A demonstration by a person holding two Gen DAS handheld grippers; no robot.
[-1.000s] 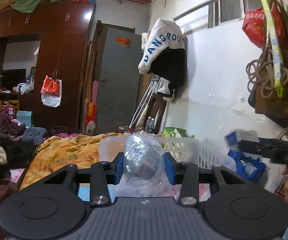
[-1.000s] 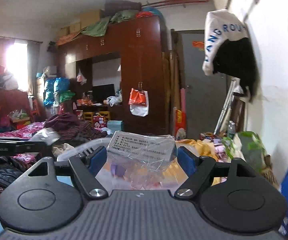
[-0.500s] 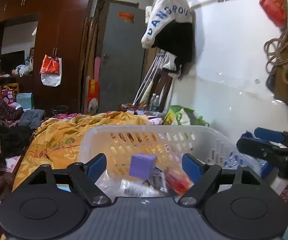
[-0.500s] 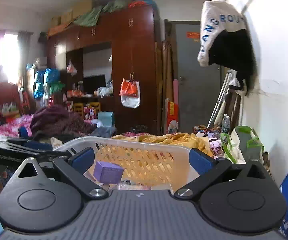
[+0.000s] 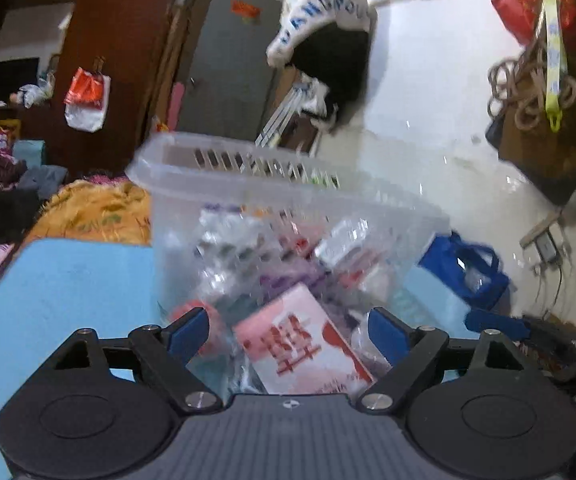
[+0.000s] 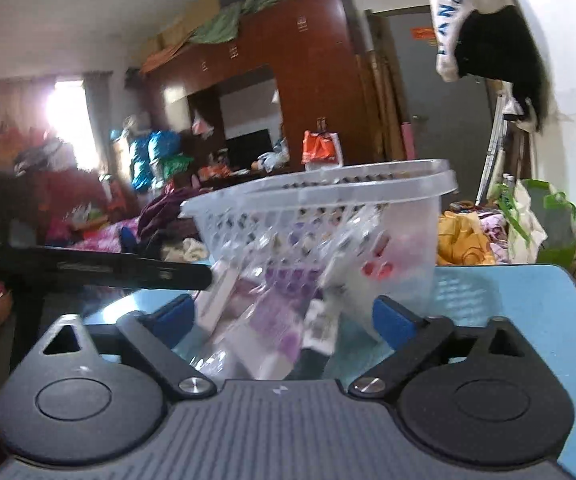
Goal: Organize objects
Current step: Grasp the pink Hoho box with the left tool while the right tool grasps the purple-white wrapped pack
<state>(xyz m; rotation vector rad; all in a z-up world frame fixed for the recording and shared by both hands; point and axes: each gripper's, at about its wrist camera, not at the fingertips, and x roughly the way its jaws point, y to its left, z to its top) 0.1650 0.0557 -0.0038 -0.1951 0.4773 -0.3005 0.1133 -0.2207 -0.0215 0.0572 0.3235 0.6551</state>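
A translucent white plastic basket [image 5: 216,168] stands on a light blue table [image 5: 68,280] and holds several plastic-wrapped items, among them a pink and white card with red characters [image 5: 304,340] and a purple packet [image 6: 276,320]. My left gripper [image 5: 288,334] is open and empty, its fingers low in front of the basket. My right gripper [image 6: 282,316] is open and empty, facing the basket [image 6: 328,188] from the other side. The left gripper's body [image 6: 88,268] shows at the left of the right wrist view. Both views are blurred.
A yellow-orange blanket [image 5: 92,208] lies on a bed behind the table. A blue bag [image 5: 468,268] sits by the white wall at the right. A dark wardrobe [image 6: 308,80], a grey door [image 5: 224,72] and piles of clothes [image 6: 48,184] fill the room behind.
One second ago each gripper held a plastic-wrapped item above the basket. Both have since opened and let go, and both have dropped lower in front of the basket.
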